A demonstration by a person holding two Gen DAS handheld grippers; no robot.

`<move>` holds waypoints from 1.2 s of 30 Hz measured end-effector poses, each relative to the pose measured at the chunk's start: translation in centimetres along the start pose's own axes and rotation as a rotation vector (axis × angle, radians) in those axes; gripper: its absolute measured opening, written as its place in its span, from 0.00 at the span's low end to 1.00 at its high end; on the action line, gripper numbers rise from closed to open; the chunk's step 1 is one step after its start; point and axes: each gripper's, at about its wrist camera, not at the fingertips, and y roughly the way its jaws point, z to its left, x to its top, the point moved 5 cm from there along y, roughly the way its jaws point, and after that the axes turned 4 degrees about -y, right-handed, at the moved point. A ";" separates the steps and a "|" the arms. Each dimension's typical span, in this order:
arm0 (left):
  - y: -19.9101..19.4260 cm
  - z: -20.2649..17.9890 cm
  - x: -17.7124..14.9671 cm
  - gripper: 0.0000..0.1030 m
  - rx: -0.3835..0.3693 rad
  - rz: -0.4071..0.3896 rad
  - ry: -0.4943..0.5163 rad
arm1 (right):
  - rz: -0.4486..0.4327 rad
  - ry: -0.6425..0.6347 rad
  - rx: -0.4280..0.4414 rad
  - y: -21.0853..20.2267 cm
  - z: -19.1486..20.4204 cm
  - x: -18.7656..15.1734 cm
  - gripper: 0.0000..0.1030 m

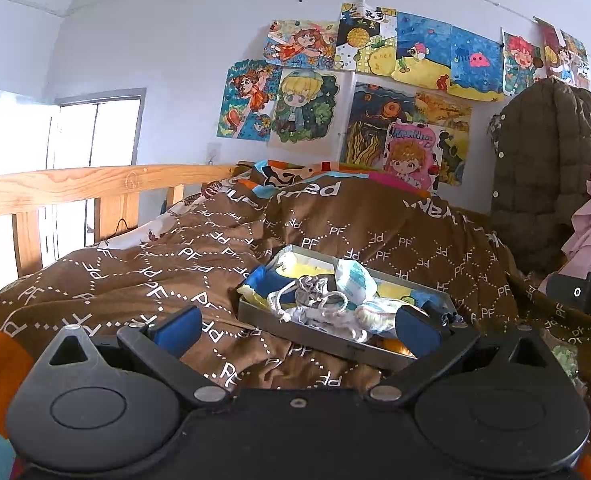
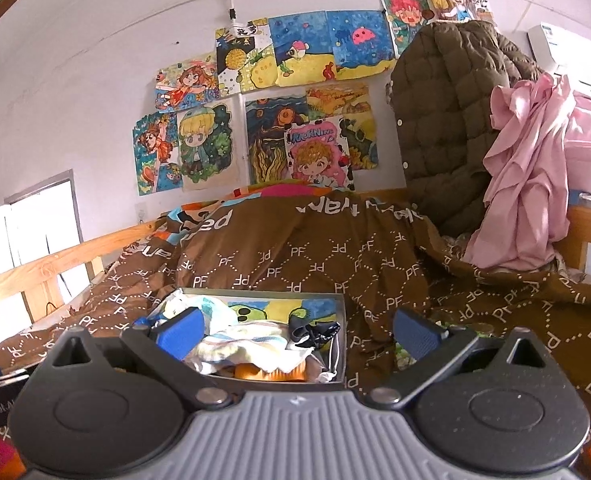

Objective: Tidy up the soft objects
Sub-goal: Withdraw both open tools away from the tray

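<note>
Soft objects (image 1: pixel 327 304) in tin tray (image 1: pixel 295 330) on "PF"-printed brown quilt (image 1: pixel 199 264).

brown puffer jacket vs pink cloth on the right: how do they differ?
The brown jacket is quilted and has snap buttons; the pink cloth is thin, smooth and falls in loose folds. The jacket hangs behind, nearer the wall; the cloth drapes in front, further right. Both hang beside the bed, above the brown duvet.

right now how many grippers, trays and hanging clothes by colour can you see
open grippers: 2, left gripper and right gripper
tray: 1
brown quilted coat: 1
pink garment: 1
total: 5
</note>
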 end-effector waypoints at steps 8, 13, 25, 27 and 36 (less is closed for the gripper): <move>-1.1 0.3 -0.2 0.99 0.015 -0.011 0.004 | -0.001 -0.026 0.001 -0.9 0.5 -0.5 1.00; -1.7 0.7 -0.4 0.99 0.026 -0.012 0.004 | 0.012 -0.037 0.017 -1.5 0.9 -1.1 1.00; -3.6 1.2 -1.2 0.99 0.038 0.014 0.035 | 0.036 -0.074 0.019 -3.7 1.4 -2.5 1.00; -4.0 1.2 -1.3 0.99 0.040 0.013 0.045 | 0.040 -0.073 0.021 -4.1 1.3 -2.7 1.00; -6.1 1.1 -1.8 0.99 0.051 0.006 0.080 | 0.069 -0.069 0.044 -5.4 1.3 -3.3 1.00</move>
